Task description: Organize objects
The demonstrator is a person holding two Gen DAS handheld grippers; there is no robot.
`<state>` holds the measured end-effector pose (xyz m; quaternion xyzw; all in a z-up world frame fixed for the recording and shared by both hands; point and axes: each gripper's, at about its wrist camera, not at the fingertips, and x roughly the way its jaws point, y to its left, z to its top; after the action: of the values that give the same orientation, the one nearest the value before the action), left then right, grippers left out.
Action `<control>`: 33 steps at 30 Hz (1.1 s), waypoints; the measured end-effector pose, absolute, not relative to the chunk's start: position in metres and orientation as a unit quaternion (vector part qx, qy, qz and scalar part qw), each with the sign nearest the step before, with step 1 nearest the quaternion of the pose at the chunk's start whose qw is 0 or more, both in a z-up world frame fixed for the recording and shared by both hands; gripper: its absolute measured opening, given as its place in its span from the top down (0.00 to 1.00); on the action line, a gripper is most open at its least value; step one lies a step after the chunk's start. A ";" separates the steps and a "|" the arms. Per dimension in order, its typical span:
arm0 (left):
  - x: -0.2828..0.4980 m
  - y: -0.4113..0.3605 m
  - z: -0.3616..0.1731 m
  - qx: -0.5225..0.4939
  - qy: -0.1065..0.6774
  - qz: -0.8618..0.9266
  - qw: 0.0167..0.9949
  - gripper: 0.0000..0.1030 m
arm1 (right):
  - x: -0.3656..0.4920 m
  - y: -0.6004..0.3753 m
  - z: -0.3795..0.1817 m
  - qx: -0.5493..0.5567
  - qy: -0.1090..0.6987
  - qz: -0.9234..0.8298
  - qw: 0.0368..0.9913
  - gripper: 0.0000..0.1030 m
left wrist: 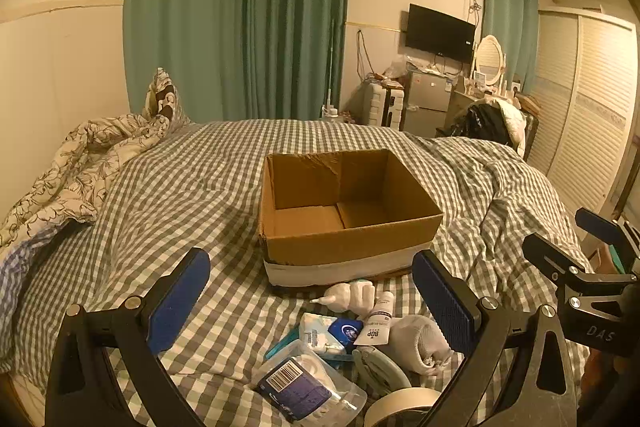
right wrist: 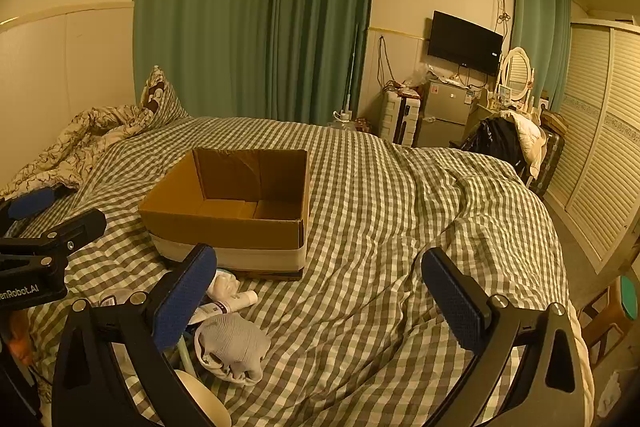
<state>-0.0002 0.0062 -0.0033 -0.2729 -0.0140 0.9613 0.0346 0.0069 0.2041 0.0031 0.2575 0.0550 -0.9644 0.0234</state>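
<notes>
The open brown cardboard box (left wrist: 348, 211) sits on the grey-and-white checked bedspread (left wrist: 180, 187) with its top uncovered, its inside bare to the floor flaps. Against its near wall lies a heap of small things: a white plastic squeeze bottle (left wrist: 352, 295), a white tube with black lettering (left wrist: 378, 319), a rolled grey knitted sock (left wrist: 420, 343), a clear packet with a dark blue barcode label (left wrist: 304, 383) and a cream tape roll (left wrist: 400, 405). Left of the box the bedspread lies flat up to the crumpled floral quilt (left wrist: 76, 163). Right of it, the cover rises in loose folds (right wrist: 480, 211).
</notes>
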 end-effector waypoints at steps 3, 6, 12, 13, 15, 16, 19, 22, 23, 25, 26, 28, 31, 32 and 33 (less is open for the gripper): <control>0.000 0.007 -0.005 -0.273 -0.012 0.961 0.034 0.00 | 0.007 0.204 0.002 0.258 0.055 -0.964 0.022 0.00; 0.000 0.008 -0.005 -0.274 -0.013 0.961 0.032 0.00 | 0.007 0.204 0.002 0.258 0.055 -0.964 0.023 0.00; 0.001 0.006 -0.003 -0.272 -0.013 0.962 0.028 0.00 | 0.006 0.203 0.001 0.258 0.057 -0.964 0.023 0.00; 0.001 0.007 -0.003 -0.272 -0.013 0.962 0.028 0.00 | 0.007 0.202 0.001 0.258 0.056 -0.964 0.023 0.00; 0.001 0.006 -0.003 -0.272 -0.014 0.962 0.028 0.00 | 0.007 0.202 0.001 0.259 0.057 -0.964 0.023 0.00; 0.001 0.006 -0.003 -0.272 -0.013 0.962 0.028 0.00 | 0.007 0.203 0.000 0.259 0.057 -0.964 0.024 0.00; 0.001 0.006 -0.003 -0.273 -0.013 0.962 0.027 0.00 | 0.007 0.203 0.000 0.259 0.056 -0.964 0.024 0.00; 0.001 0.006 -0.004 -0.273 -0.014 0.962 0.028 0.00 | 0.008 0.203 0.000 0.259 0.056 -0.964 0.024 0.00; 0.002 0.006 -0.004 -0.273 -0.014 0.961 0.028 0.00 | 0.007 0.203 0.000 0.259 0.056 -0.964 0.023 0.00; 0.002 0.006 -0.004 -0.273 -0.013 0.962 0.028 0.00 | 0.007 0.201 -0.001 0.260 0.057 -0.964 0.024 0.00; 0.002 0.006 -0.004 -0.272 -0.013 0.962 0.029 0.00 | 0.007 0.201 -0.001 0.260 0.057 -0.964 0.024 0.00; 0.001 0.005 -0.004 -0.273 -0.013 0.961 0.029 0.00 | 0.007 0.201 -0.002 0.260 0.057 -0.963 0.024 0.00; 0.001 0.005 -0.004 -0.273 -0.013 0.961 0.029 0.00 | 0.007 0.201 -0.002 0.260 0.057 -0.963 0.025 0.00; 0.001 0.005 -0.004 -0.273 -0.014 0.961 0.030 0.00 | 0.007 0.200 -0.002 0.260 0.058 -0.963 0.025 0.00; 0.000 0.005 -0.004 -0.273 -0.014 0.961 0.030 0.00 | 0.008 0.199 -0.002 0.260 0.058 -0.963 0.026 0.00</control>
<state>0.0003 0.0047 -0.0039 -0.2734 -0.0138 0.9613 0.0297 0.0077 0.1994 -0.0025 0.2604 0.0585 -0.9634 0.0257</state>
